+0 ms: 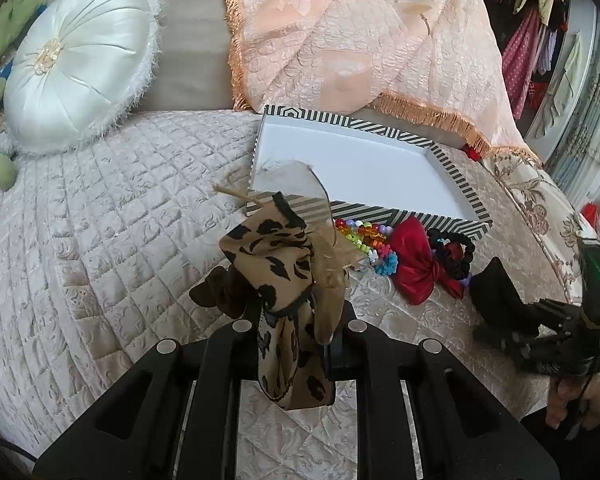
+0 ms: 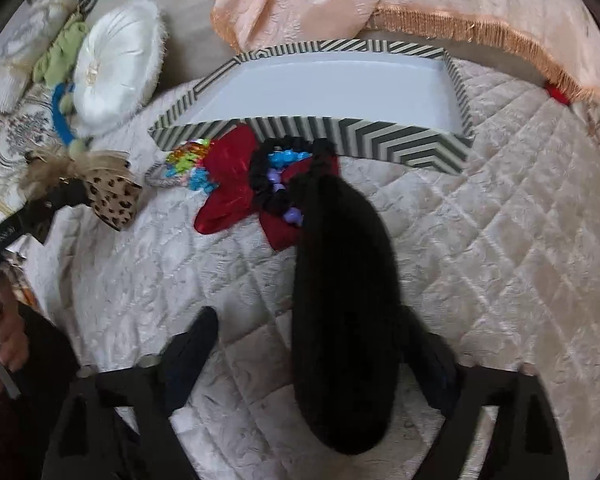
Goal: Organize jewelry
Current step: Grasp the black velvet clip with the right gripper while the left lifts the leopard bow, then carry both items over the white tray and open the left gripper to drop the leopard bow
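Left wrist view: the left claw (image 1: 296, 320) is seen clenched on a leopard-print bow (image 1: 278, 256) with a sheer beige ribbon attached, which is held up above the quilted bedspread (image 1: 112, 216). Beyond it, a striped box (image 1: 380, 216) with a bare white inside is set on the bed. Against the box's near wall a small heap is gathered: colourful bead bracelets (image 1: 366, 240), a red satin bow (image 1: 414, 264) and a black scrunchie (image 1: 452, 252), all touching or overlapping. A round white cushion (image 1: 80, 68) is propped at the upper left, and a peach fringed throw (image 1: 360, 32) is draped behind the box. At the right edge the right claw (image 1: 496, 308) is visible, carried by a hand (image 1: 580, 396), with a black fuzzy item (image 1: 496, 280) at its tip.

Right wrist view: the right claw (image 2: 316, 356) is seen with its jaws standing apart; the black fuzzy item (image 2: 340, 320) lies between them, close against the right-hand finger and clear of the left-hand one, so no grip is shown. Its far end reaches the black scrunchie (image 2: 284, 172), which lies over the red satin bow (image 2: 236, 192) just before the striped box (image 2: 380, 136). The bead bracelets (image 2: 188, 164) are found left of the bow. At the left, the leopard-print bow (image 2: 116, 196) is held by the left claw (image 2: 74, 194).
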### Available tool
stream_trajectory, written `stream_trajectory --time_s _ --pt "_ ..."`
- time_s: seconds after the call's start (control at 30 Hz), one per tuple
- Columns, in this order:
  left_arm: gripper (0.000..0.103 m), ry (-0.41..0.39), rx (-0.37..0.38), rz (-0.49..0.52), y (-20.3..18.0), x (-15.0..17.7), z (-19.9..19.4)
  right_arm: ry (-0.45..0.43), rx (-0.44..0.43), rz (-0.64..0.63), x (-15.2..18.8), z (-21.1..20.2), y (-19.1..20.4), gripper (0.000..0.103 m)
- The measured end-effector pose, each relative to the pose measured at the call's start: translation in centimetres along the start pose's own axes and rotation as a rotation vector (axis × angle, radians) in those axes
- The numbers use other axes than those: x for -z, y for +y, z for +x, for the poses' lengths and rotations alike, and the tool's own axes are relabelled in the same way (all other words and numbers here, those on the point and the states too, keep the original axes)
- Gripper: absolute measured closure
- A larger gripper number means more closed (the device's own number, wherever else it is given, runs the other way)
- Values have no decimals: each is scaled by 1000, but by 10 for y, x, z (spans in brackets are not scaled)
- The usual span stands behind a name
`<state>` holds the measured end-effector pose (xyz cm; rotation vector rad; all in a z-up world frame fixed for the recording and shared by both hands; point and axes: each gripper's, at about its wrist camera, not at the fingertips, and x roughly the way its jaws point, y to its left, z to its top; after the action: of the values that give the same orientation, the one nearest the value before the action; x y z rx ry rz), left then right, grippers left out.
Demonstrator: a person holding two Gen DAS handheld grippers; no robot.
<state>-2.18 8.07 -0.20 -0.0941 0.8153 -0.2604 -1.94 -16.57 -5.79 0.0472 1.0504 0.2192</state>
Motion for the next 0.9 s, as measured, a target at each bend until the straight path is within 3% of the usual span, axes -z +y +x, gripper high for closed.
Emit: stream_trajectory --time_s 0.03,0.1,0.27,0.4,0.47,0.57,0.77,0.9 --pt "90 4 -4 3 -2 0 0 -5 36 3 -1 -1 -1 68" --pt "90 7 -13 16 -8 -1 -2 -29 -8 58 -4 -9 -12 88" --pt "90 28 -8 4 -21 -14 -9 -132 -9 26 -9 -37 -8 89" --pt "90 -32 -19 38 -32 -39 -17 -179 -31 17 -21 -52 -3 89" --pt "90 -26 -3 23 -30 -50 -12 -196 -37 15 -33 -55 -2 89" --pt "90 -45 -3 35 -34 -74 -1 -203 -55 17 -57 -58 -4 89" --pt "90 -85 -2 67 -51 -125 33 -206 -9 6 -118 -46 -9 89" --pt "90 -78 14 56 -48 -137 75 -203 -5 39 -153 -23 -26 89"
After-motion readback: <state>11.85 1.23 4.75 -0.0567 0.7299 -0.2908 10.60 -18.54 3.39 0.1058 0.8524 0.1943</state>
